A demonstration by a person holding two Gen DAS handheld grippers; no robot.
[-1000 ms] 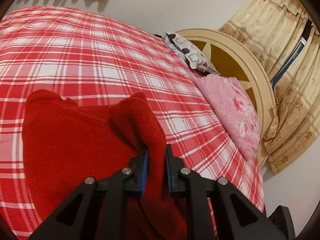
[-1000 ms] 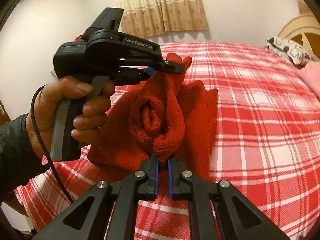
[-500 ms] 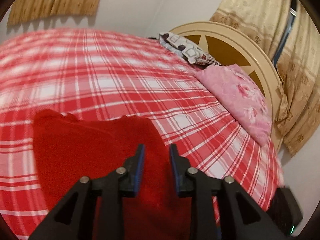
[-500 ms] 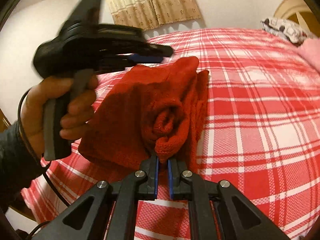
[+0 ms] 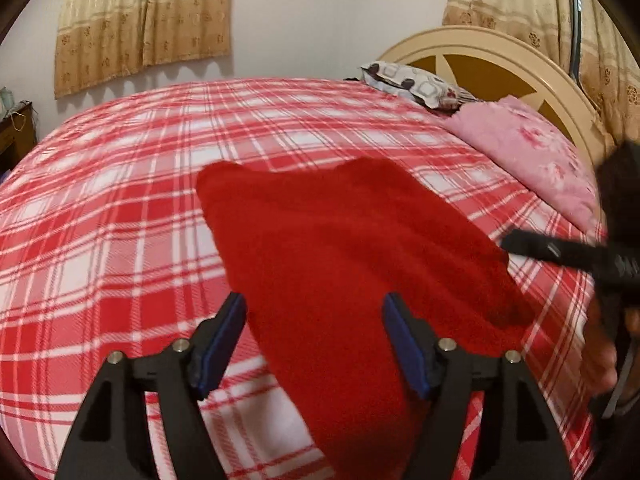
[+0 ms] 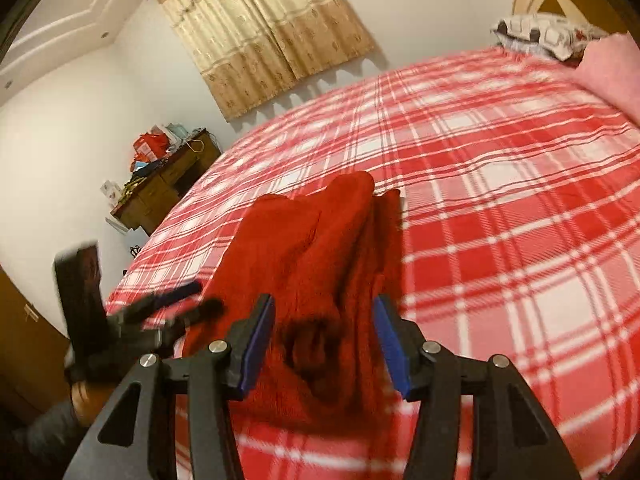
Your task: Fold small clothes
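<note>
Both sets of fingers just opened, left gripper [image 5: 314, 344] and right gripper [image 6: 324, 344], nothing pinched now. Red knit garment [image 5: 352, 248] released, lying folded on the checked bed [image 5: 120, 184]. Fold probably finished; beyond, pink pillow [image 5: 528, 152] near headboard

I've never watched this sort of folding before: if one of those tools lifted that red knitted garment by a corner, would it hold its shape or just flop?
Probably flop: the red knitted garment lies in soft humps and rolled folds on the checked bedspread. It looks thick and fuzzy, so likely grippy, not slippery. A push would probably bunch it, not slide it.
</note>
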